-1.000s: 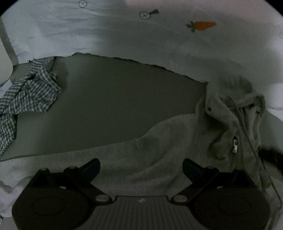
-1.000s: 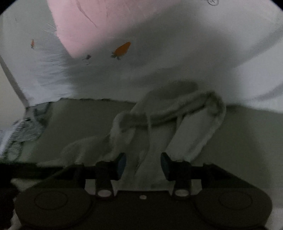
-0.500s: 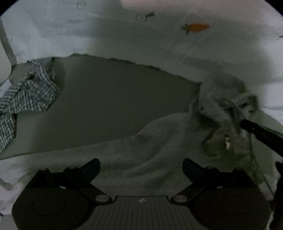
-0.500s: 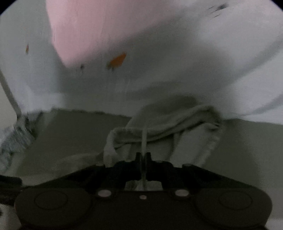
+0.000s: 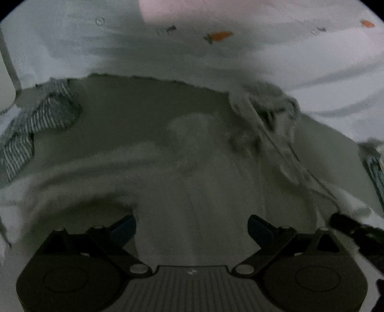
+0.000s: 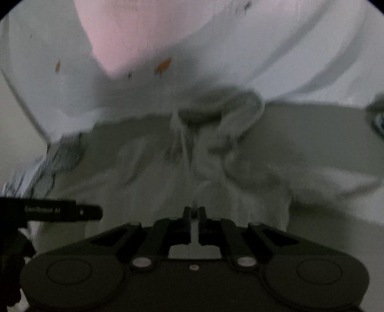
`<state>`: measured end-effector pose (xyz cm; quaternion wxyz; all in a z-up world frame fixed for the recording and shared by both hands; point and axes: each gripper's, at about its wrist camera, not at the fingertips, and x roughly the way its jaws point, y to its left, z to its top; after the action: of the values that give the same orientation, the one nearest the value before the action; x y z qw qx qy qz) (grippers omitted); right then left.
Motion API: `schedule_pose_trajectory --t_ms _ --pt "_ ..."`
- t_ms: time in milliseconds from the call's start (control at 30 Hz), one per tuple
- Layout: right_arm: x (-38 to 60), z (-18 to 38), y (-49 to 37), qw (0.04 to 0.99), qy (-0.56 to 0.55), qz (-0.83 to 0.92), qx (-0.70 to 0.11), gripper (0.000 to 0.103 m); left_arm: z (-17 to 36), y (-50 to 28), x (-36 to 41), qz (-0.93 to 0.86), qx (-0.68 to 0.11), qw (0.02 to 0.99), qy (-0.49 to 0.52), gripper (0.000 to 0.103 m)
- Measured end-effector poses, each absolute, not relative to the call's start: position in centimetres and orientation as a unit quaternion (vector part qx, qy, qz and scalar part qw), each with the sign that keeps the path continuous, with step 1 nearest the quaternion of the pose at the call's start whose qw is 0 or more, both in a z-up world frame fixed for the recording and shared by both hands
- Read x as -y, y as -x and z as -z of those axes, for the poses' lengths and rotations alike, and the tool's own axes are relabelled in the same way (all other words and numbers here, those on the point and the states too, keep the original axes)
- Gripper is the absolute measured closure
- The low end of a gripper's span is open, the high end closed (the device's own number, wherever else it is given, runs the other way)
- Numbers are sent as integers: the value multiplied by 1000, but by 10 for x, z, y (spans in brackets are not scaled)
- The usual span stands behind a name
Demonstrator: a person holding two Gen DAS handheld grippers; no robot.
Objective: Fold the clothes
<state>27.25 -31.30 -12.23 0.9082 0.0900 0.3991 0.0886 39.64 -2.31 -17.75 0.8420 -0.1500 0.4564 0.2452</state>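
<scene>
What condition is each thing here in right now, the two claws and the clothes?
Left gripper: open, over the sweatshirt, holding nothing.
Right gripper: shut on the sweatshirt fabric.
Grey hooded sweatshirt: unfolded, rumpled, hood bunched at the far end.
Checked shirt: crumpled in a heap at the left.
Carrot-print sheet: spread out, wrinkled.

White bedsheet printed with small orange carrots [image 5: 216, 60] [image 6: 300, 60], creased, behind the work surface. Pale pink cloth or pillow [image 5: 192, 9] [image 6: 134, 36] at the top edge, blurred. Flat grey-green mat with frayed far edge [image 5: 134, 112] [image 6: 312, 134], lying on the sheet.
</scene>
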Motion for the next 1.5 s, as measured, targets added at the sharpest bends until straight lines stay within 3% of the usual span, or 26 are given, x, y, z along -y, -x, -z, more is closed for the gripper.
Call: schedule_pose_trajectory --t_ms 67,133,400,500,567,600,633,800,1000,1167,1500 --pt "319 124 -260 904 -98 -86 -408 90 183 -388 38 -240 -463 840 147 4" --pt "328 123 -249 903 -107 -78 -409 75 190 -382 55 -230 -475 838 137 4" --pt "378 130 -208 901 -123 -25 -415 68 225 -359 111 -216 -511 819 149 4" --pt "405 135 -196 903 -131 1 -409 69 246 -358 123 -212 -534 804 152 2" --pt "417 137 -192 910 -122 4 -396 81 259 -358 132 -226 -544 798 129 0" --pt "423 138 -190 914 -117 5 -389 91 264 -359 137 -230 -546 798 112 0" --pt "429 139 -191 916 -115 4 -385 93 266 -359 140 -235 -545 798 101 0" --pt "439 151 -209 915 -119 0 -384 93 267 -361 142 -253 -550 790 98 0" --pt "419 164 -246 918 -81 -22 -388 93 248 -359 98 -282 -529 773 211 0" --pt "405 176 -284 921 -36 -20 -388 92 245 -364 65 -339 -529 755 185 0" --pt "388 190 -338 919 6 -36 -393 88 254 -383 38 -361 -559 707 241 0"
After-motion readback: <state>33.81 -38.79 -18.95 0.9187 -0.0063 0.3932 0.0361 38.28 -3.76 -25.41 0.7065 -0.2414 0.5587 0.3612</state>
